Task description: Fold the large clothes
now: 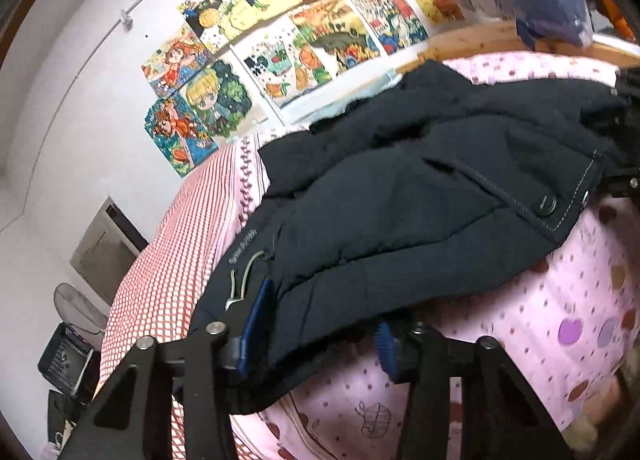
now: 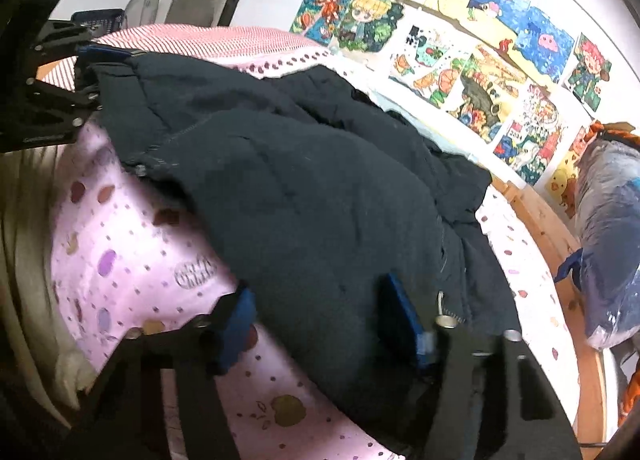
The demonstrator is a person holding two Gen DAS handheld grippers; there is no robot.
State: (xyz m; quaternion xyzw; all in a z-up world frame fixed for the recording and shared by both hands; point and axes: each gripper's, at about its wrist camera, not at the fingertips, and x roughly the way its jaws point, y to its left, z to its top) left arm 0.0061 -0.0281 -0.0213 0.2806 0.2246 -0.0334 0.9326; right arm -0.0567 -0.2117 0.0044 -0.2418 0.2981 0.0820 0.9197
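The left gripper has its blue jaws pinched on the near edge of a big dark jacket. The right gripper pinches another part of that same edge, its jaws tight on the puffy cloth. The jacket lies spread on a bed with a pink spotted sheet. Bright drawings hang on the wall behind.

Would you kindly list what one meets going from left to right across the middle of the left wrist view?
White wall → checked red bedding → dark jacket → dotted pink sheet.
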